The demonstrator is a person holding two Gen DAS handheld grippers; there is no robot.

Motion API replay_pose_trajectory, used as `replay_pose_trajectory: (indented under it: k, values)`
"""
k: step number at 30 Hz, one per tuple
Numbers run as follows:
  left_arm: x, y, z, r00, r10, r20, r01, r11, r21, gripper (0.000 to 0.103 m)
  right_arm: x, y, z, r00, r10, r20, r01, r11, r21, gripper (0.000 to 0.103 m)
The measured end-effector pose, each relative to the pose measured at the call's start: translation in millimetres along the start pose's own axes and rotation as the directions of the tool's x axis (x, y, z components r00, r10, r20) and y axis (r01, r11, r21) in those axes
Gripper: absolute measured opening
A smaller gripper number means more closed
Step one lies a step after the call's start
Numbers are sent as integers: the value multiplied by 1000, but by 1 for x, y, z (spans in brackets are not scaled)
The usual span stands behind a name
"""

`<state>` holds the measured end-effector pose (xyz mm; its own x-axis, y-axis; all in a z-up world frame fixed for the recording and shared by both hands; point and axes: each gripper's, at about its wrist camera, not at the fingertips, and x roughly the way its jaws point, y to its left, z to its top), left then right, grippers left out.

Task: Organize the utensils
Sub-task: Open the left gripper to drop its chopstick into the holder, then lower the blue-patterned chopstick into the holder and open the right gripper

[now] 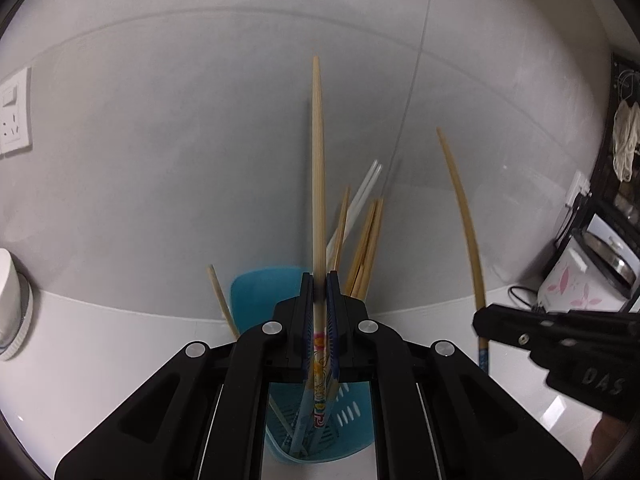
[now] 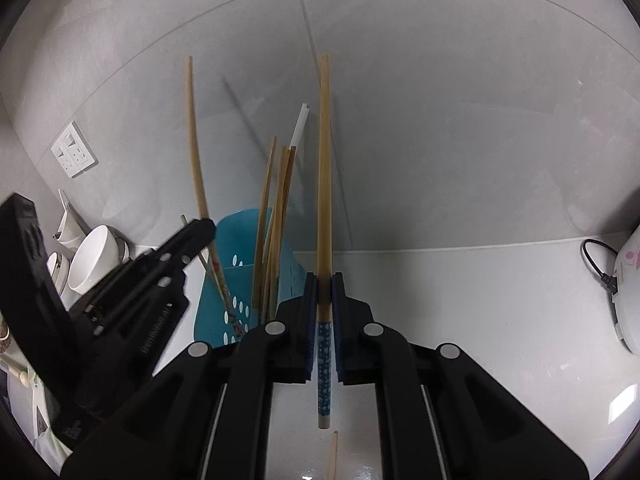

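In the left wrist view my left gripper [image 1: 319, 280] is shut on a wooden chopstick [image 1: 318, 160] with a colourful cartoon handle. Its lower end reaches into the blue perforated utensil holder [image 1: 256, 292] beneath the fingers. Several wooden chopsticks [image 1: 366, 248] and white ones stand in that holder. In the right wrist view my right gripper [image 2: 324, 280] is shut on a blue-dotted chopstick [image 2: 324, 180], held upright over the counter just right of the holder [image 2: 236, 248]. The left gripper [image 2: 202, 226] shows at the left, over the holder. The right gripper [image 1: 482, 320] appears at the right.
White cups and bowls [image 2: 92, 260] crowd the counter left of the holder. A white rice cooker [image 2: 628, 292] with a black cord sits at the right. A wall socket [image 2: 74, 154] is on the tiled wall. One loose chopstick [image 2: 333, 456] lies on the counter below my right gripper.
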<state>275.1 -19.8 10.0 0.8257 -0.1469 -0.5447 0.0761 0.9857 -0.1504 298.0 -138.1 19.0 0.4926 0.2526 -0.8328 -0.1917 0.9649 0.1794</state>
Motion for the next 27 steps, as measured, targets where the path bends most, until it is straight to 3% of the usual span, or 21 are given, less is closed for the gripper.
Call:
replay_pose_trajectory:
  k: [12,14,15,17,19,21,27]
  values:
    - [15,-5,-9,997,-11,-81,12,1000,11,8,8,-1,-2,1000,-3,-26,4,1000,8,7]
    - [12,-4,-9,996,5,-86,-5,1000,6,18,9,0,-2,1000,-3,-27,3,1000,7,7]
    - [10,-3,-6,996,10,-88,-10,1000,2,30,9,0,-2,1000,-3,-27,4,1000,7,7]
    - [4,0,-6,996,17,-92,-18,1000,-13,42,10,1,-1,1000,-1,-27,2,1000,6,7]
    - [-2,4,-7,994,44,-103,-46,999,-13,48,10,2,-1,1000,-1,-25,1,1000,3,7]
    - [-7,8,-7,990,74,-119,-77,997,-17,67,9,3,1,1000,5,-15,-5,1000,5,7]
    - [-24,24,-13,977,116,-177,-129,989,-66,88,4,9,5,998,56,40,-58,998,35,7]
